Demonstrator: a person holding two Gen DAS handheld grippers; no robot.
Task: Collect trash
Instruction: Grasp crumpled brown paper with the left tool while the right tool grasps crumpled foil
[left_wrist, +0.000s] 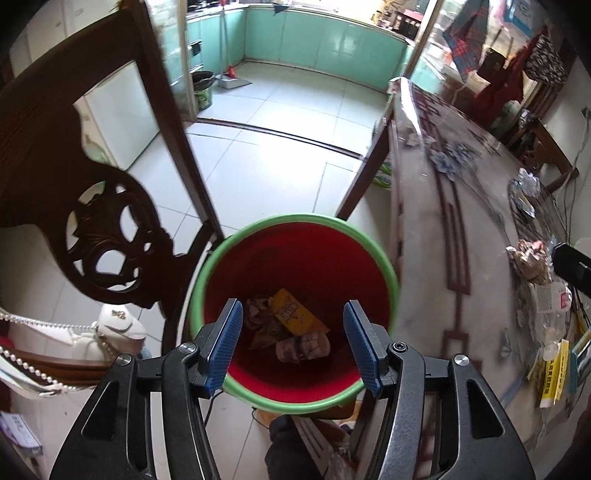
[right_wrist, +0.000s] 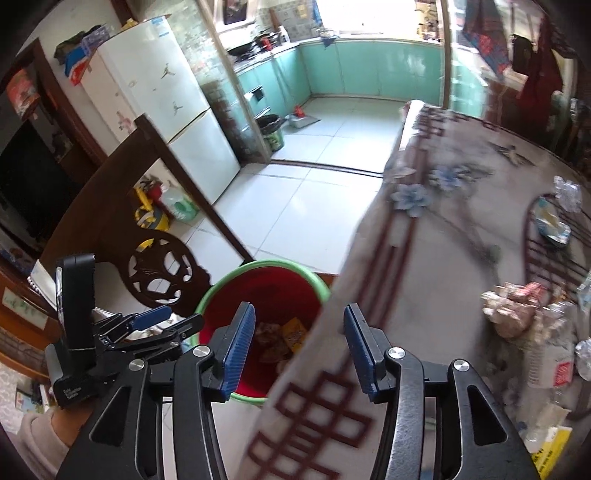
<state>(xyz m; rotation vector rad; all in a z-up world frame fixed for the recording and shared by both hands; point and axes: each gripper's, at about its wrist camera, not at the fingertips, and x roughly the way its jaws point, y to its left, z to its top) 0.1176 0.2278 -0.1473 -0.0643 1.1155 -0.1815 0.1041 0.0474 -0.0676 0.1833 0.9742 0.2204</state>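
Observation:
A red bin with a green rim (left_wrist: 386, 258) stands on the floor beside the table; it also shows in the right wrist view (right_wrist: 207, 295). Inside lie a yellow wrapper (left_wrist: 295, 314), crumpled brown wrappers (left_wrist: 264, 317) and a crushed bottle (left_wrist: 303, 347). My left gripper (left_wrist: 293, 339) is open and empty right above the bin. My right gripper (right_wrist: 299, 347) is open and empty over the table's edge, next to the bin. More trash lies on the table: a crumpled wrapper (right_wrist: 511, 310), a plastic bottle (right_wrist: 554, 365) and a yellow packet (left_wrist: 552, 376). The left gripper also shows at the left of the right wrist view (right_wrist: 147, 321).
A dark carved wooden chair (left_wrist: 103, 236) stands left of the bin with a white bag (left_wrist: 114, 328) on it. The table with a flowered cloth (right_wrist: 443, 229) fills the right. A white fridge (right_wrist: 166, 110) and a tiled kitchen floor (left_wrist: 277, 140) lie beyond.

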